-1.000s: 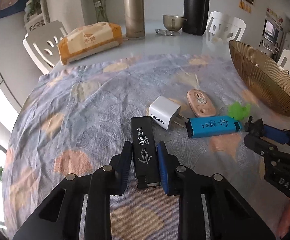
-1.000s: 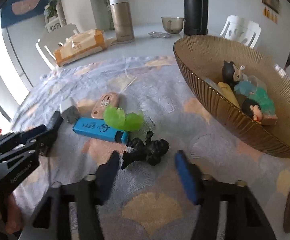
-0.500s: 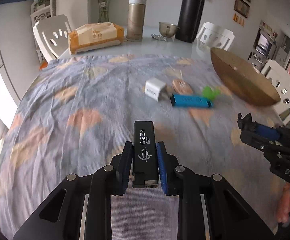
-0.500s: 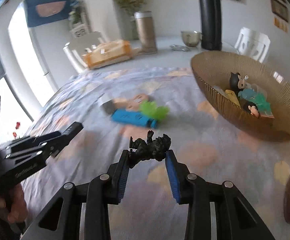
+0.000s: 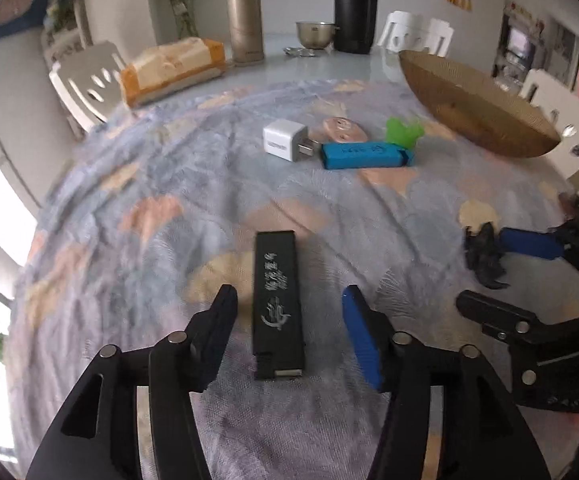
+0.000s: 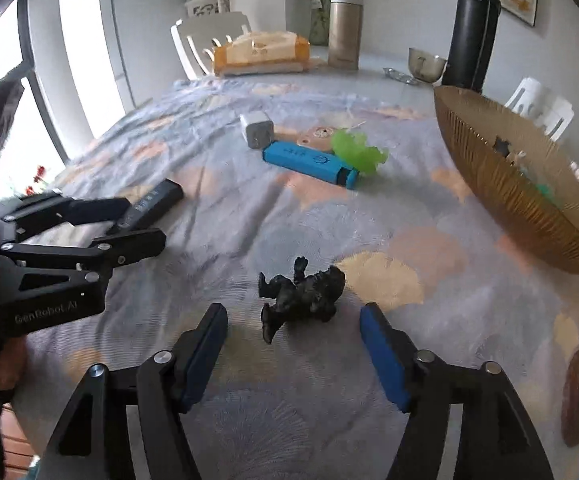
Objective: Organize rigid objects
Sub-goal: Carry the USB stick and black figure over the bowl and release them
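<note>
- While its jaws are opening, the left gripper [image 5: 289,328] straddles the black stick [image 5: 276,300], which lies flat on the cloth [image 5: 137,184], pads clear of it; seemingly a release.
- Beyond, the white charger [image 5: 283,144], blue stick [image 5: 363,155] and green toy [image 5: 403,131] lie clustered, probably awaiting sorting.
- Rightward, the right gripper [image 6: 293,344] is opening too, the black figure [image 6: 301,298] lying untouched between its pads.
- Farthest right, the bowl [image 6: 501,184] holds toys.

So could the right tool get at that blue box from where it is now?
Probably yes. The right tool is opening around the black figurine, not gripping it, and bare cloth lies between it and the blue box. The figurine sits directly ahead, so it would need to lift over.
</note>
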Demonstrator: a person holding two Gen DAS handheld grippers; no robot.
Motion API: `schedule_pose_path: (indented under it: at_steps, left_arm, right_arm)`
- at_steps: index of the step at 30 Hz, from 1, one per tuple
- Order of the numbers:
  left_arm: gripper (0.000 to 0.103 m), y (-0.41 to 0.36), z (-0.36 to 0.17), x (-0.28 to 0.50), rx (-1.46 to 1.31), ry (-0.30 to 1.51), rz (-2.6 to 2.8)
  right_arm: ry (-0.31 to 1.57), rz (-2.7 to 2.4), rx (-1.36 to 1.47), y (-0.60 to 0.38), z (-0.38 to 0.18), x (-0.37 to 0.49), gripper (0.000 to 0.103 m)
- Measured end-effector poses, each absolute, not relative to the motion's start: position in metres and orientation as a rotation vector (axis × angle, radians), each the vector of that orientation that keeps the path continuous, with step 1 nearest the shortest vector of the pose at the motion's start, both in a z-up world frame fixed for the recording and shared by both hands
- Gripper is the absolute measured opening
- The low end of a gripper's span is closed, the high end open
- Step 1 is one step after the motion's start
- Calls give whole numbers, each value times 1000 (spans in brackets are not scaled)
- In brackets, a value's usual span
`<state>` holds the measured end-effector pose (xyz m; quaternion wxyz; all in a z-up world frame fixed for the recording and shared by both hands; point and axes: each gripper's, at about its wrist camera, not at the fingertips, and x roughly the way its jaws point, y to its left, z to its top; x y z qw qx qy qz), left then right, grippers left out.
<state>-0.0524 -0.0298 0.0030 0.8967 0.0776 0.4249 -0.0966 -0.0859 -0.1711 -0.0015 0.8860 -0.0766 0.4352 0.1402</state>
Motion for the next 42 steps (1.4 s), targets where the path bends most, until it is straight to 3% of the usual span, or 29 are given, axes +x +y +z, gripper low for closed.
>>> schedule_pose_path:
  at_steps: [3,5,6,7,12,16,24,29,36,42]
  left_arm:
    - [52,-27,4,-48,141,885,-188]
    - [40,-23,5,-44,117,893,-196]
    - [36,-22,5,-44,112,895,-193]
    - [22,-23,5,-44,109,895,-199]
    - [21,-26,14,-50,94,864,-223]
    - [21,-31,48,-57,68,785,-251]
    - [21,-79,160,-54,30,543,-407]
    - [21,-121,196,-37,8,450,-508]
    - [21,-203,149,10,81,566,-600]
    - [22,-227,104,38,87,698,-659]
  right_arm:
    - [907,252,-140,-175,-1,-81,67]
    - [915,226,-108,-181,-1,-77,65]
    - [915,231,-94,-183,-1,-76,57]
    - [902,231,-97,-183,0,-78,42]
    - [786,214,-181,-172,12,-99,42]
    - [778,243,-66,-188,25,-102,42]
    - [541,54,82,-266,150,-116,42]
    - [442,-109,191,-325,210,-120,42]
    - [660,-192,288,-360,159,-57,42]
    - [810,-245,330,-378,112,-25,42]
